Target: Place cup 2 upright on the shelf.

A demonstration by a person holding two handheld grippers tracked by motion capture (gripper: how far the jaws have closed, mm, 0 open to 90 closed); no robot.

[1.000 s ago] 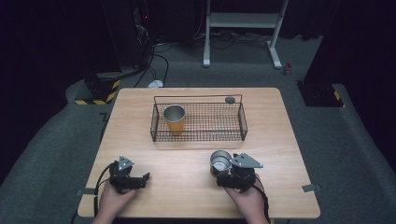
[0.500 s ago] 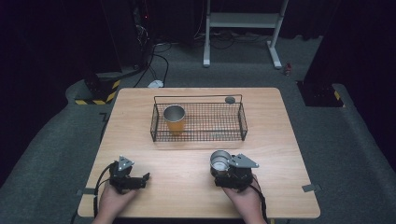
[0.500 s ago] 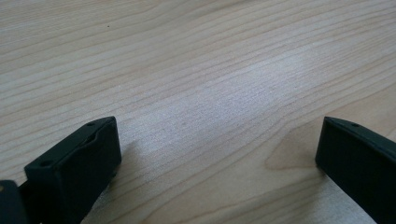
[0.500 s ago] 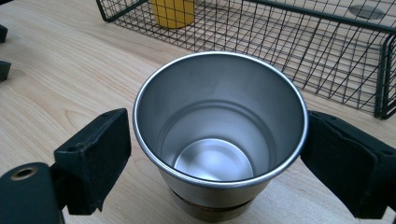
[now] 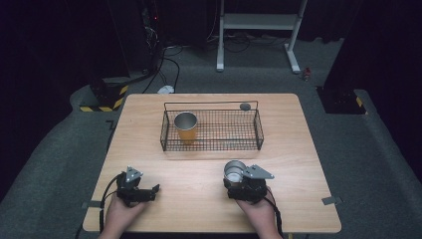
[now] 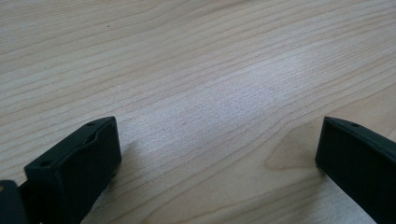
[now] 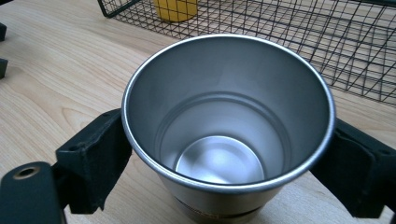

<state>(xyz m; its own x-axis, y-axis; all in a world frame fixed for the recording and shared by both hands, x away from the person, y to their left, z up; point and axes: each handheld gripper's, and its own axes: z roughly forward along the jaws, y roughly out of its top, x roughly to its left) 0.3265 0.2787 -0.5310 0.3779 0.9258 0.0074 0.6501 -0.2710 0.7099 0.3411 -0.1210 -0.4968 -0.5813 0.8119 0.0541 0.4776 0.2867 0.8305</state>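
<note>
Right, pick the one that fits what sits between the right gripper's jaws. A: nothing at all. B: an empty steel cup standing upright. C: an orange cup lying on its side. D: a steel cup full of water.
B: in the right gripper view the steel cup stands upright between the right gripper's jaws, which press its sides, and its bare shiny bottom shows it is empty; the orange cup stands in the wire basket.

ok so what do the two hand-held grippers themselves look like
Both are black. The left hand-held gripper and the right hand-held gripper each carry a grey three-cornered plate on top and trail a black cable toward the person. Up close, the jaws are blocky matte black pads with small screw holes. No sleeves are visible.
</note>
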